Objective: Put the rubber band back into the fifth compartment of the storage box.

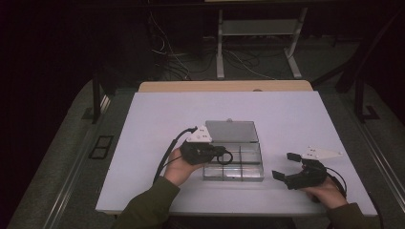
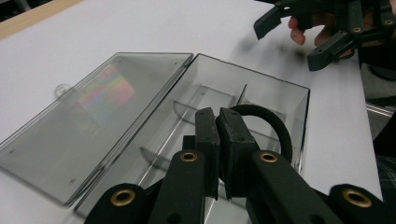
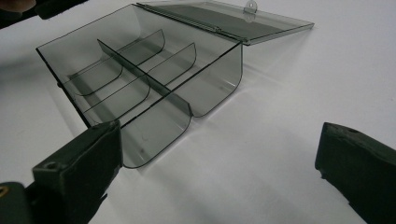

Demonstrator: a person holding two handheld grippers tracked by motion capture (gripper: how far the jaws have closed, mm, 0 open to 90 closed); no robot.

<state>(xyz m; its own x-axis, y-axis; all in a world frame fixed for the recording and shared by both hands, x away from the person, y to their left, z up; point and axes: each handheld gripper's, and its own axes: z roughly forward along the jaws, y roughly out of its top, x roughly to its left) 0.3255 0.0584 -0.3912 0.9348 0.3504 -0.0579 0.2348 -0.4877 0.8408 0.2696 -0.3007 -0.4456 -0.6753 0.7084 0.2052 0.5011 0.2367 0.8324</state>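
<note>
a white table top (image 1: 157, 124) with a strip of light wood (image 1: 224, 86) showing along its far edge. a clear, smoke-tinted plastic box (image 1: 248, 172) sits directly on it, a little toward the near edge, divided inside into small compartments. the box's hinged lid (image 1: 231, 131) lies open and flat on the table behind it.

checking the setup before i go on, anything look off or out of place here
Nothing stands out. The clear box sits flat with its lid open, dividers straight. The left gripper holds a black ring above it.
</note>
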